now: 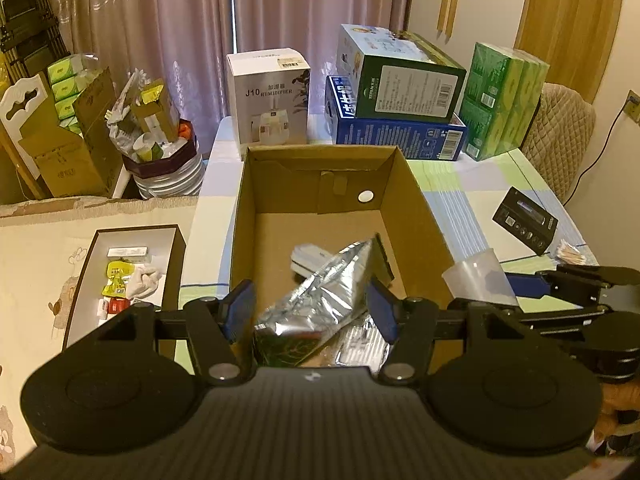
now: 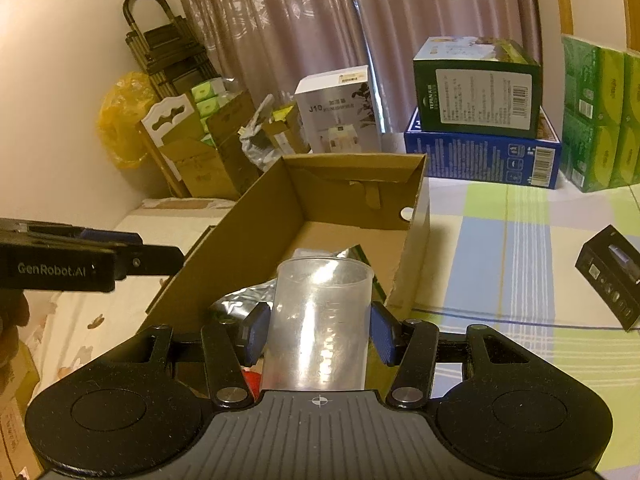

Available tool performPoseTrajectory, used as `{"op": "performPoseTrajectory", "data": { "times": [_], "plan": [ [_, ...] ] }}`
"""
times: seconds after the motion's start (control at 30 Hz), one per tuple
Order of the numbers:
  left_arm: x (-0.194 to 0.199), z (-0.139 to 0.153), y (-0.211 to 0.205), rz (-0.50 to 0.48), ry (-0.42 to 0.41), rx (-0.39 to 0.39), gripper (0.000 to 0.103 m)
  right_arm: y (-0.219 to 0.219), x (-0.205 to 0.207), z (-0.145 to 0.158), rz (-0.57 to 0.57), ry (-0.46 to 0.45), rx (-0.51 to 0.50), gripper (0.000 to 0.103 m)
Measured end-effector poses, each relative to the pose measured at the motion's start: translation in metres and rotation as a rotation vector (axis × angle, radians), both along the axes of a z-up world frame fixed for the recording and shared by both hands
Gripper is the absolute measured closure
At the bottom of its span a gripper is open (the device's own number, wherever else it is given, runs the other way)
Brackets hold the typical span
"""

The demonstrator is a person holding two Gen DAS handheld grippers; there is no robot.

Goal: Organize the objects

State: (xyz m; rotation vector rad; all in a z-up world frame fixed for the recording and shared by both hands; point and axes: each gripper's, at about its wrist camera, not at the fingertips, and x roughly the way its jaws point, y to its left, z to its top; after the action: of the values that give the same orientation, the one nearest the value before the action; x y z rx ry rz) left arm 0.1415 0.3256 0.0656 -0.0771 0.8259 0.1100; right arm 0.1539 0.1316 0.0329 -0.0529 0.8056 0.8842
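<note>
Open cardboard box [image 1: 320, 184] on the checked tablecloth [image 1: 472, 200], taken here as the landmark. Inside it, near the front wall: a crumpled silver foil bag [image 1: 328, 296] lying tilted, with a white flat item [image 1: 308, 260] partly under it toward the back. Left gripper [image 1: 310, 306] poised over the box's front edge, jaws wide apart on either side of the foil bag; contact with the blue pads [image 1: 240, 304] not clear. Right gripper [image 2: 316, 330] just right of the box's front corner, jaws clamped on a clear plastic cup [image 2: 320, 320], cup held above the box's right wall. Right of the box, flat on the cloth and well apart: a small black carton [image 1: 526, 220]. Behind the box: a white humidifier box [image 1: 272, 100], a blue box [image 1: 400, 136] with a dark green box [image 1: 404, 76] stacked on top, and green tissue packs [image 1: 504, 100] further right. Left of the box: a shallow brown tray [image 1: 84, 264] holding a yellow packet [image 1: 116, 276] and small white and red items.
</note>
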Motion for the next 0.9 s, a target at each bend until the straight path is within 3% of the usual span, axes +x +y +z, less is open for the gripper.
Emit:
{"op": "performPoseTrajectory", "data": {
  "times": [0.47, 0.6, 0.63, 0.67, 0.7, 0.9],
  "plan": [
    [-0.009, 0.001, 0.007, 0.02, -0.004, 0.003, 0.046, 0.006, -0.005, 0.002, 0.008, 0.005, 0.005, 0.053],
    [-0.01, 0.0, 0.01, 0.035, -0.007, 0.005, 0.046, 0.008, 0.0, 0.002, 0.016, 0.041, 0.066, 0.053],
    [-0.011, -0.001, 0.011, 0.041, -0.008, 0.004, 0.046, 0.008, 0.003, 0.003, 0.015, 0.054, 0.086, 0.048],
    [-0.011, -0.001, 0.012, 0.047, -0.008, 0.003, 0.046, 0.009, 0.006, 0.003, 0.01, 0.059, 0.097, 0.033],
    [-0.012, -0.002, 0.013, 0.051, -0.007, 0.001, 0.046, 0.009, 0.008, 0.005, 0.005, 0.056, 0.11, 0.027],
    [-0.019, -0.008, 0.012, 0.065, -0.004, -0.002, 0.044, -0.007, 0.015, 0.004, -0.036, 0.064, 0.131, 0.024]
  ]
}}
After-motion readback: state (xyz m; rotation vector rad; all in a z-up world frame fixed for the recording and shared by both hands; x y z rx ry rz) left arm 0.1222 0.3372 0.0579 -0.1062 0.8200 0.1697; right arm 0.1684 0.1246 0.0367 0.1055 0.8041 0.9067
